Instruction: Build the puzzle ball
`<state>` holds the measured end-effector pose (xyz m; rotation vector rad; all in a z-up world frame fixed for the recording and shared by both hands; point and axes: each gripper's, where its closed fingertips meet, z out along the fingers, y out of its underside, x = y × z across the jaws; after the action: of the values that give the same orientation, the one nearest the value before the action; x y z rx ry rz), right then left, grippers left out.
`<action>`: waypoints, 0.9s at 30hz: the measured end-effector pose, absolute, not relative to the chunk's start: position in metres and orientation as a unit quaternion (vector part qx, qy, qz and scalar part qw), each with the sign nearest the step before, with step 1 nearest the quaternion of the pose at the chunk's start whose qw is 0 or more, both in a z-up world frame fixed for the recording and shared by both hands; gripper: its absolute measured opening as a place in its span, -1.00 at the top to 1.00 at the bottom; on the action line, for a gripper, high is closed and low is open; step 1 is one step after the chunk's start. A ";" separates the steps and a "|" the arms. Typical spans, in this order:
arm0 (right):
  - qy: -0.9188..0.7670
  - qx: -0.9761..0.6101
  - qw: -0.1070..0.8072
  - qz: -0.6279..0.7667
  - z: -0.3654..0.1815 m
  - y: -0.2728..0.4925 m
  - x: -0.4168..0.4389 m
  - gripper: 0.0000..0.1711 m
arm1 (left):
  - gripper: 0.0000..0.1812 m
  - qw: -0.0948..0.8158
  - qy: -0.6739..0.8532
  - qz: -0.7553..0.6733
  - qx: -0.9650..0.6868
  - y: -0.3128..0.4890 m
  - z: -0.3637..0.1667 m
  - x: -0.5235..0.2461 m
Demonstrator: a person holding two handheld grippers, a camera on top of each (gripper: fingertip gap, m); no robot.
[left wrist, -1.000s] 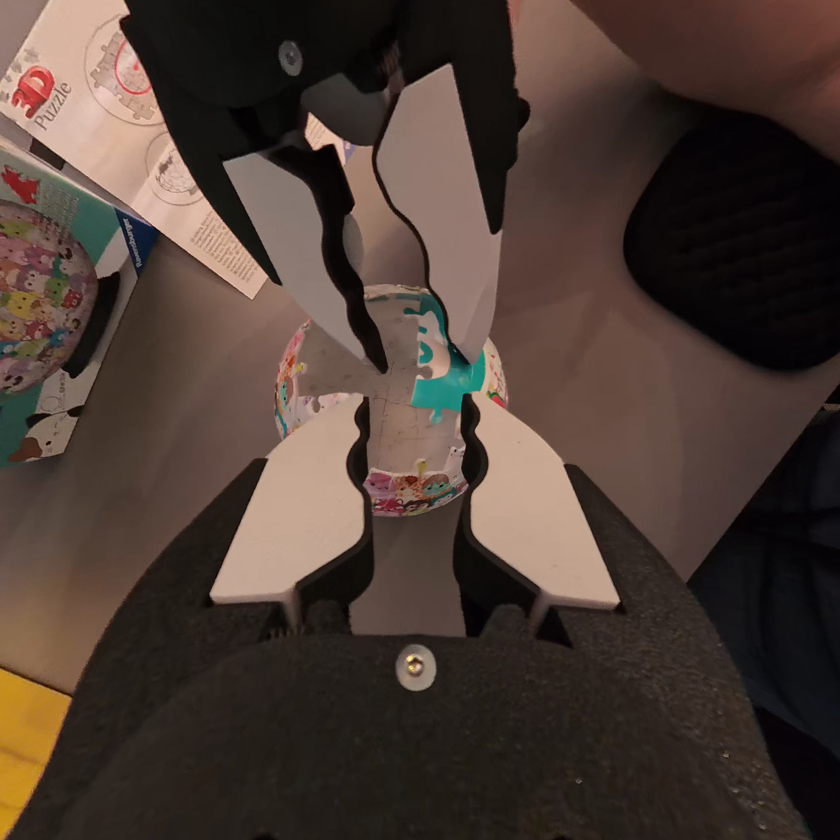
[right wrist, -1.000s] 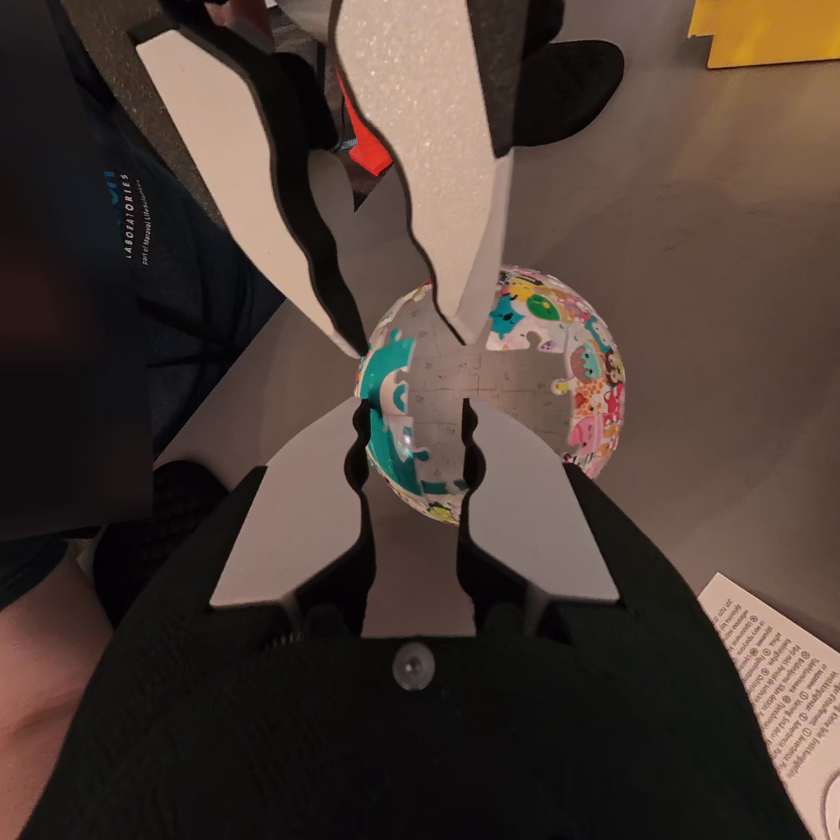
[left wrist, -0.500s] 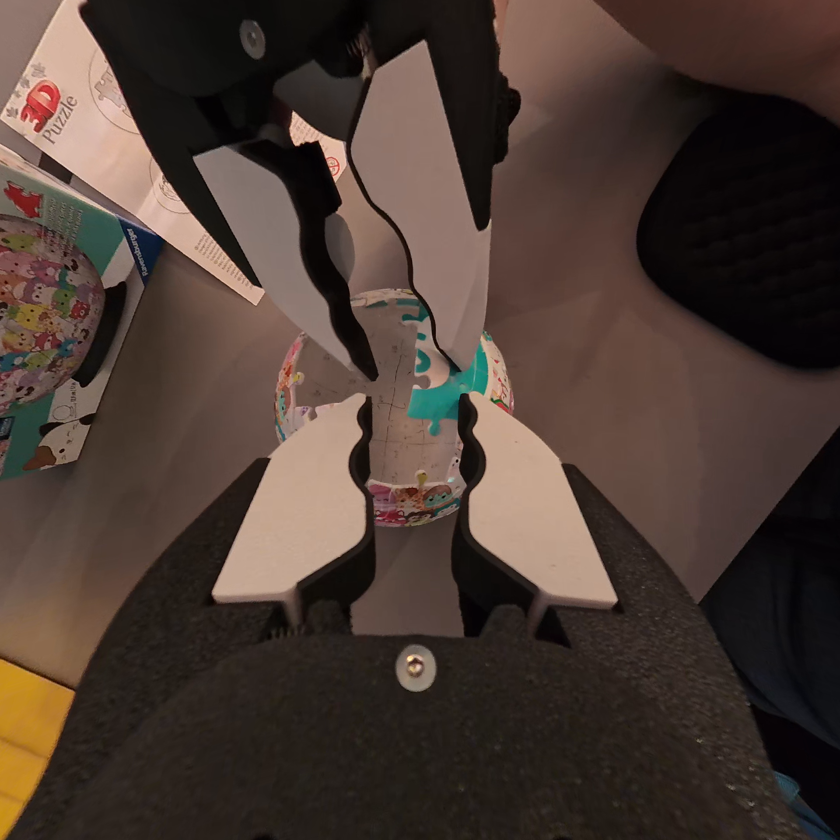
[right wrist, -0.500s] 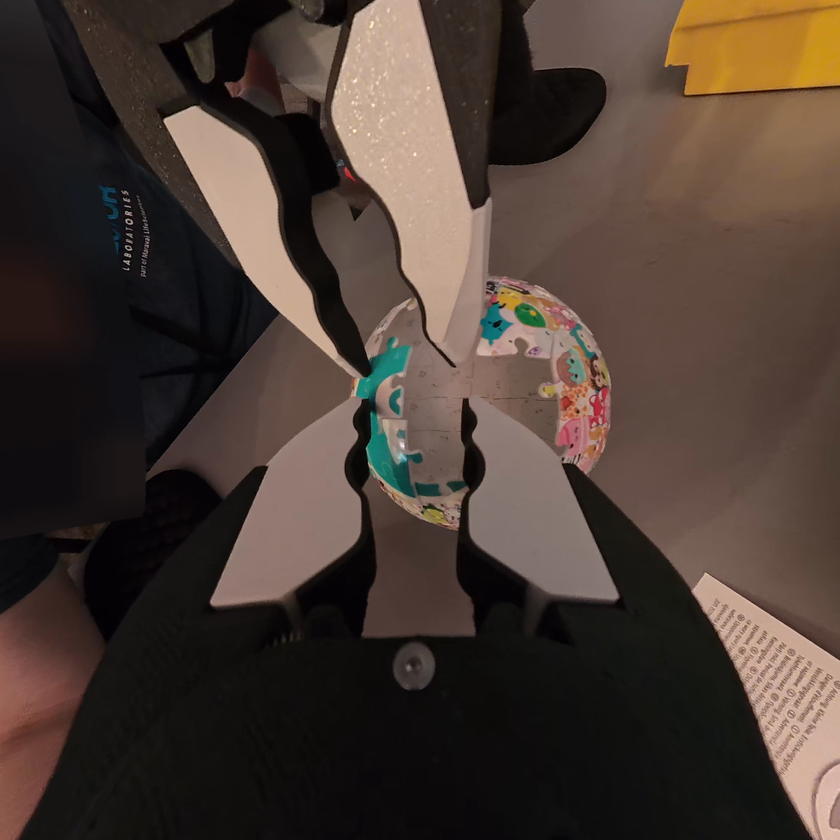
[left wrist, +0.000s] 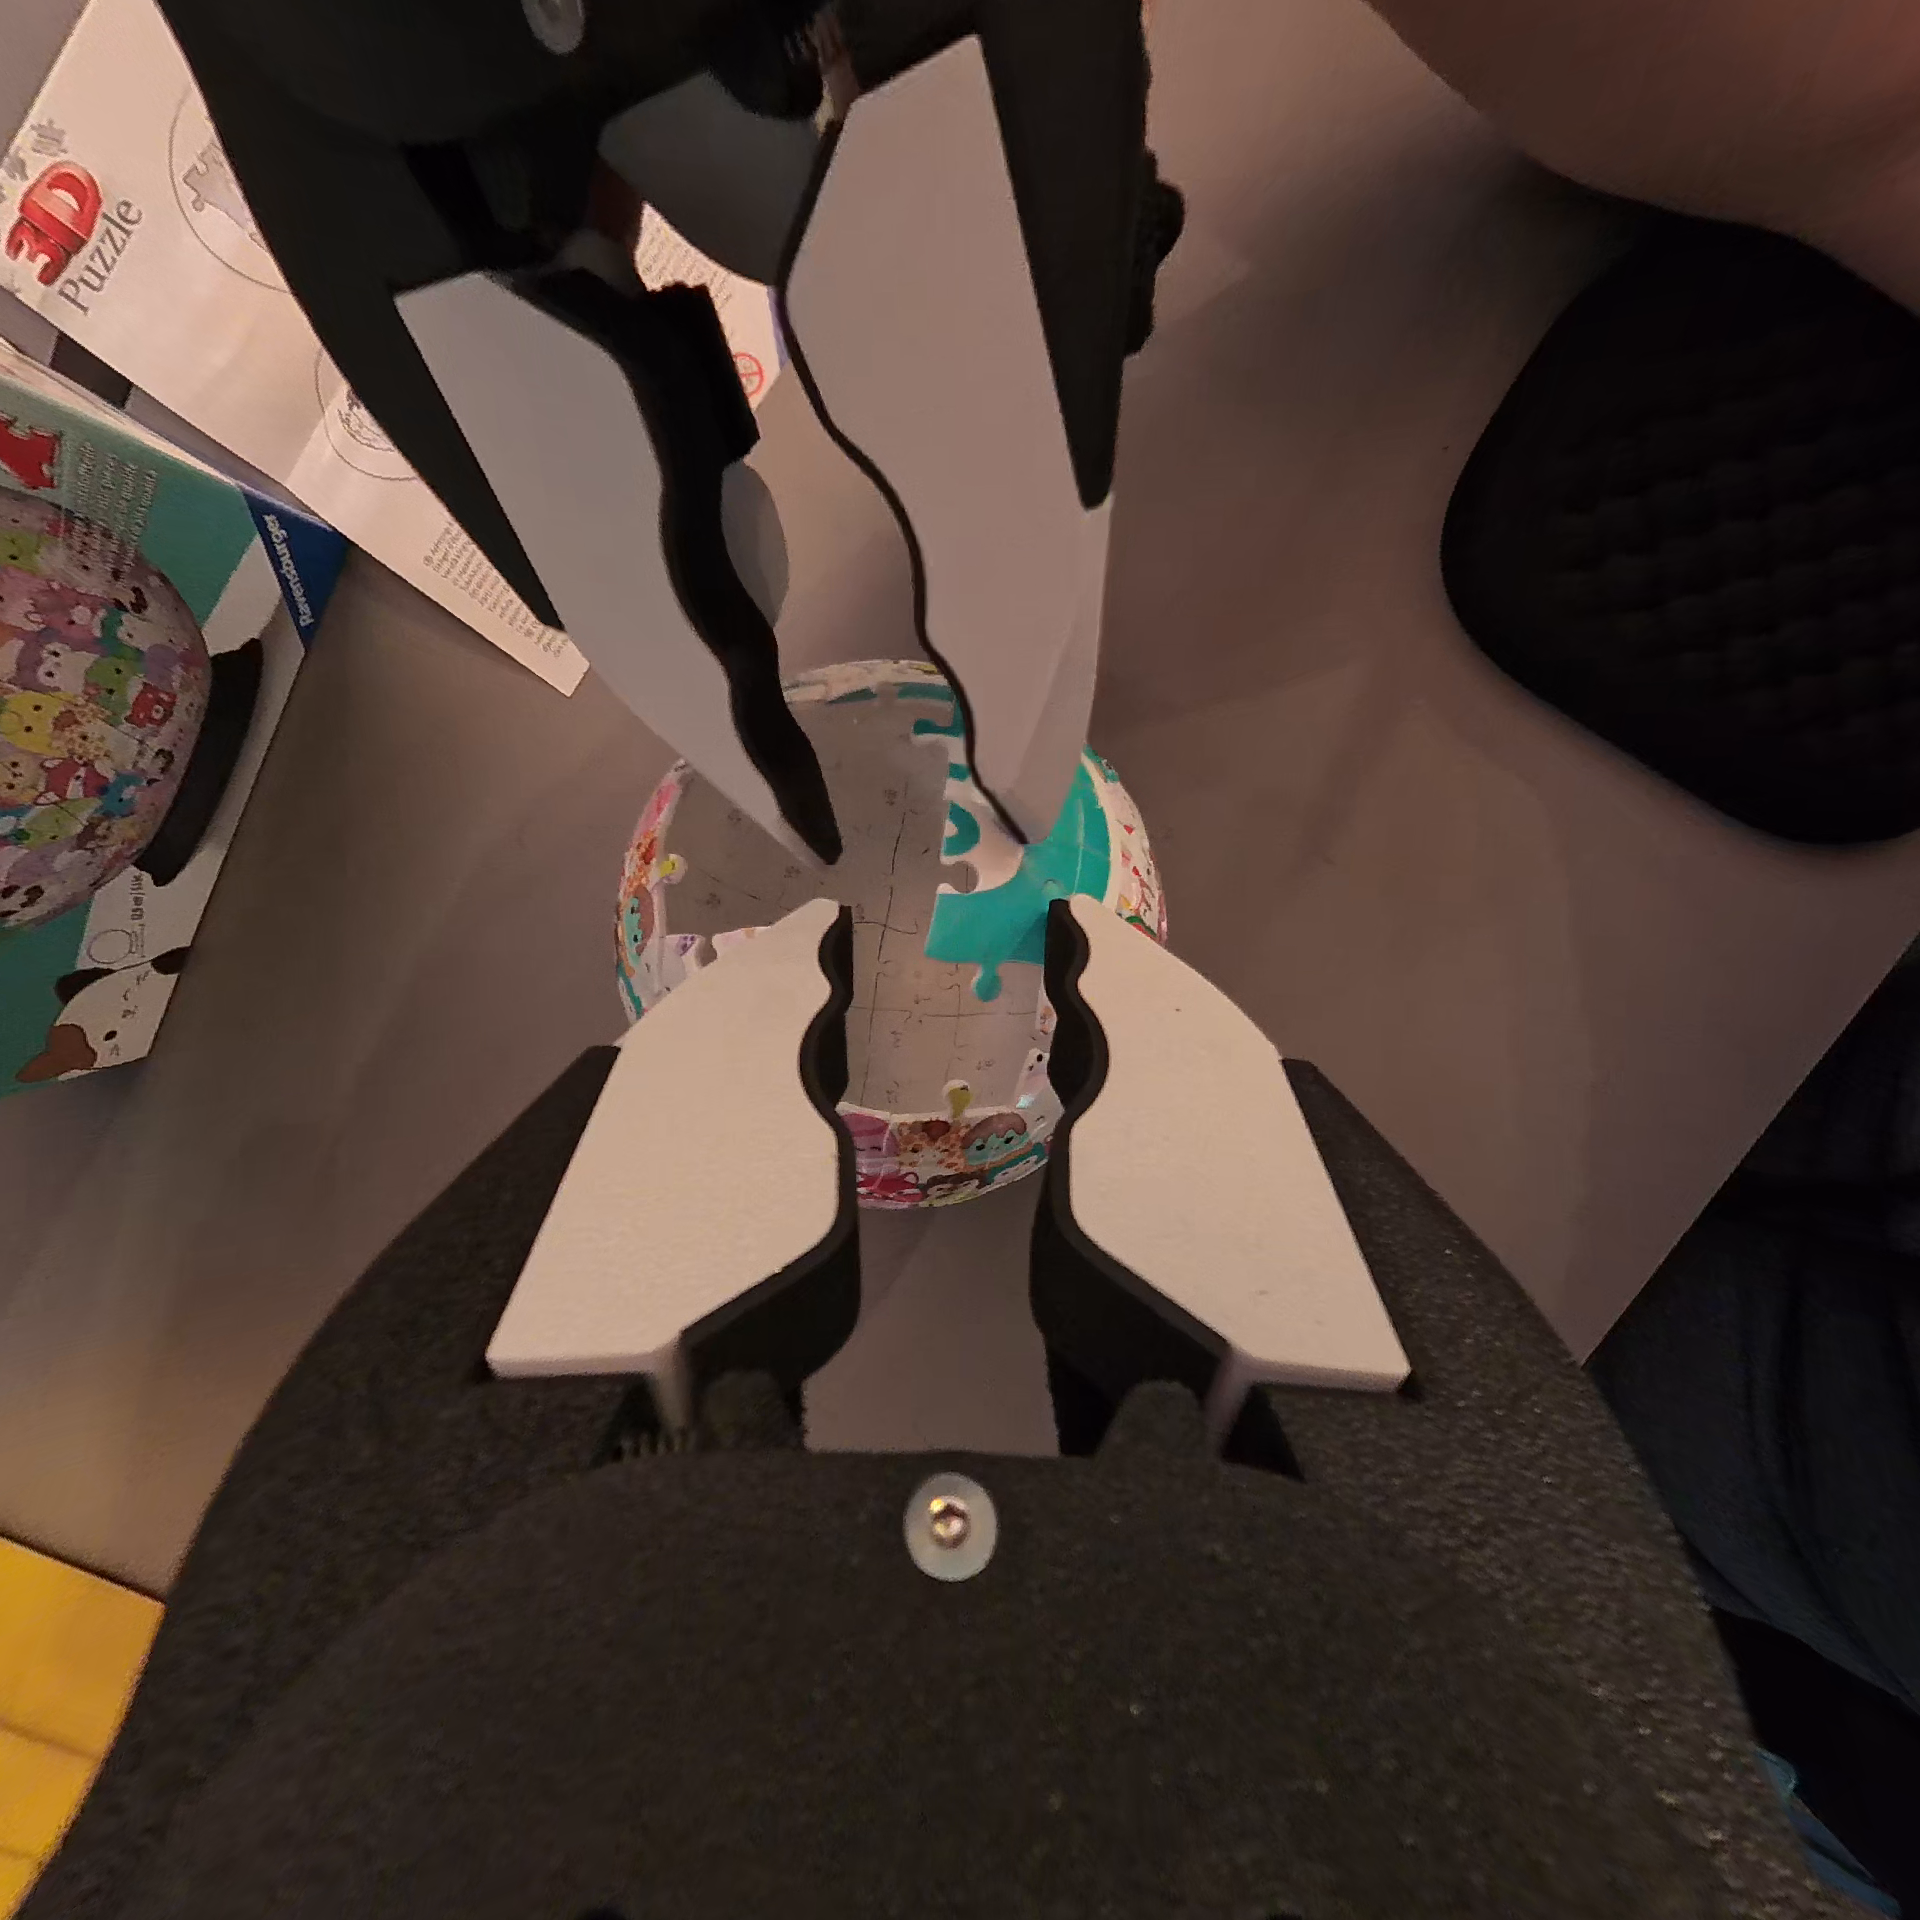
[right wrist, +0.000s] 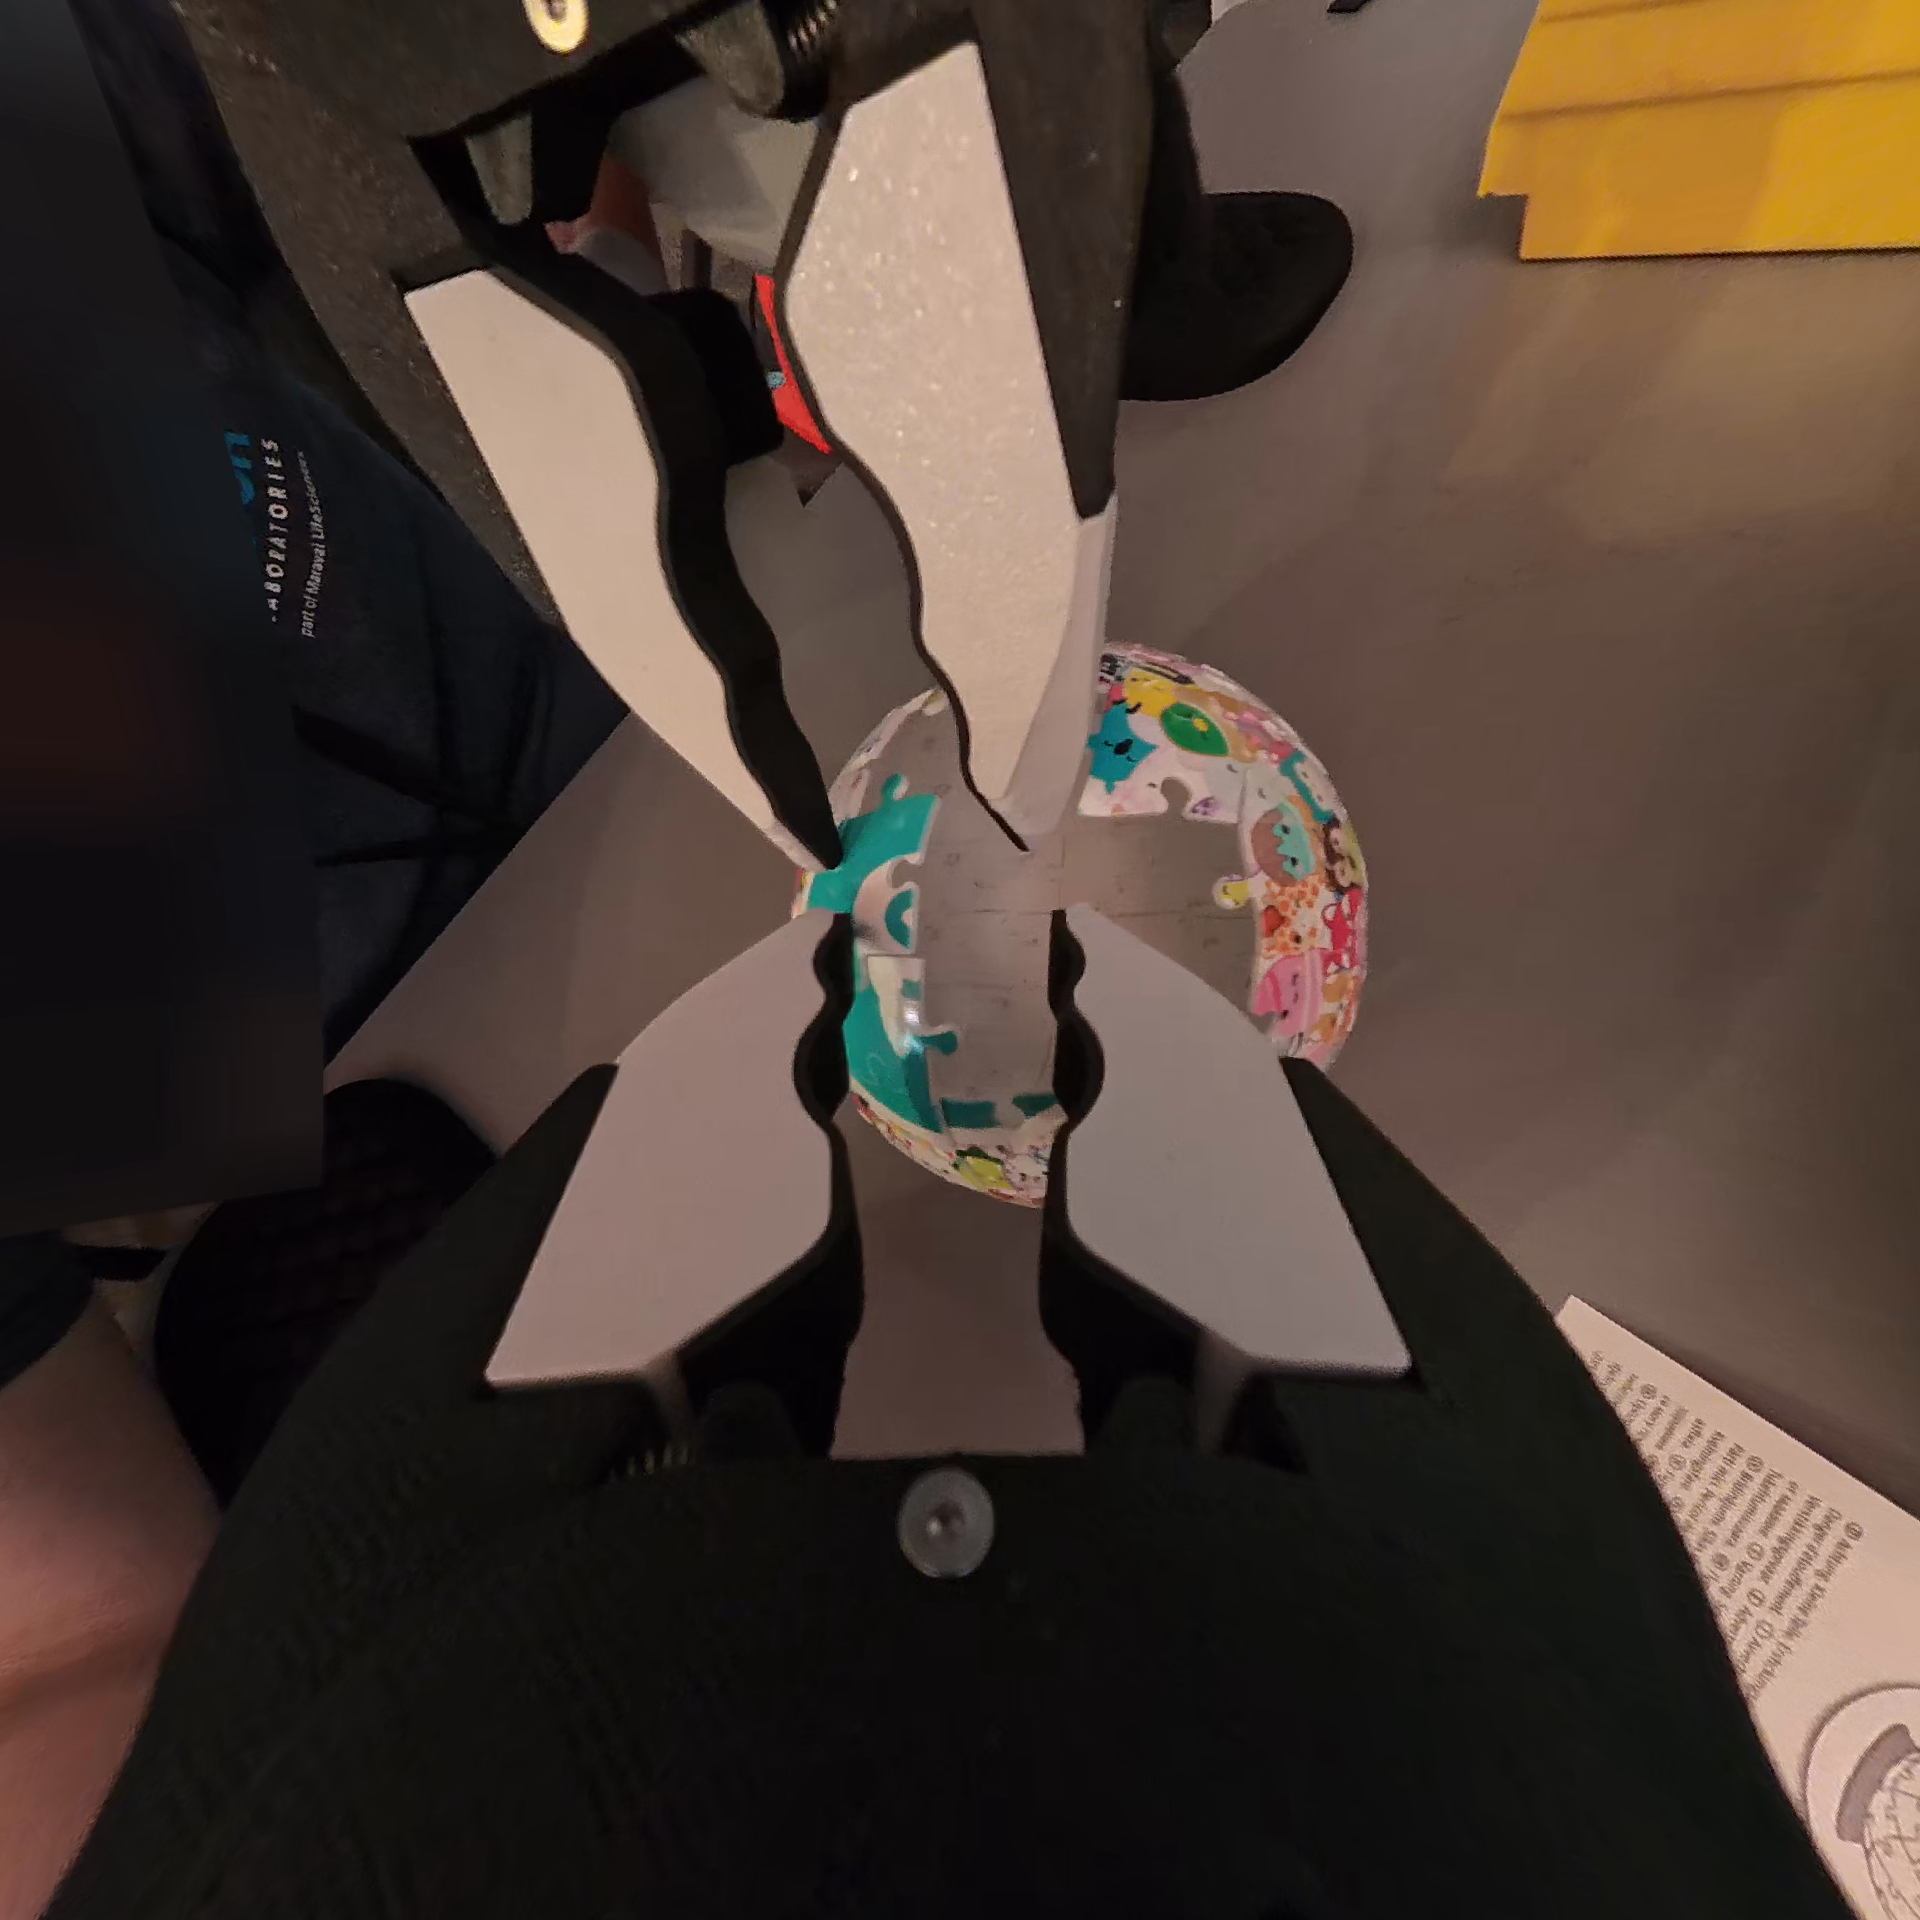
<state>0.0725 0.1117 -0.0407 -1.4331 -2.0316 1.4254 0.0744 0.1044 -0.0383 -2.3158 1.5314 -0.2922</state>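
Note:
The partly built puzzle ball (left wrist: 956,1039) sits on the grey table, an open shell with a grey inside and a colourful cartoon outside (right wrist: 1288,883). A teal piece (left wrist: 987,925) sits on its rim and shows in the right wrist view (right wrist: 883,831). My left gripper (left wrist: 948,914) and right gripper (right wrist: 945,920) face each other over the ball, tips nearly meeting. Both have their jaws a little apart with nothing clamped between them. The right gripper (left wrist: 925,842) tips rest at the shell's inside and the teal piece. The left gripper (right wrist: 925,852) tips stand either side of the teal rim.
The puzzle box (left wrist: 104,727) and a white instruction sheet (left wrist: 156,260) lie at the left; the sheet also shows at the lower right (right wrist: 1745,1558). A black mesh pad (left wrist: 1683,571) lies past the table edge. There is also a yellow object (right wrist: 1714,125), a black round stand (right wrist: 1236,291) and a person's dark clothing (right wrist: 208,623).
Both grippers have shifted slightly over the ball, each sitting a little higher in the other's view. The ball and the jaw gaps look unchanged.

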 end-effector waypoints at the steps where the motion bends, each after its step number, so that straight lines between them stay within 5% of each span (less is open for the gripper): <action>1: -0.701 -0.497 0.137 0.492 -0.041 0.112 0.072 0.56 | 0.61 0.174 0.540 -0.104 -0.817 0.104 -0.038 0.074; 16: -0.717 -0.489 0.157 0.472 -0.041 0.114 0.079 0.57 | 0.62 0.173 0.542 -0.103 -0.816 0.104 -0.039 0.075; 27: -0.708 -0.486 0.092 0.505 -0.037 0.115 0.088 0.57 | 0.62 0.165 0.539 -0.110 -0.819 0.103 -0.039 0.074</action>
<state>0.0882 0.1146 -0.0374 -1.4436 -2.1017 1.4993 0.0743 0.1033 -0.0388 -2.3321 1.5350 -0.3143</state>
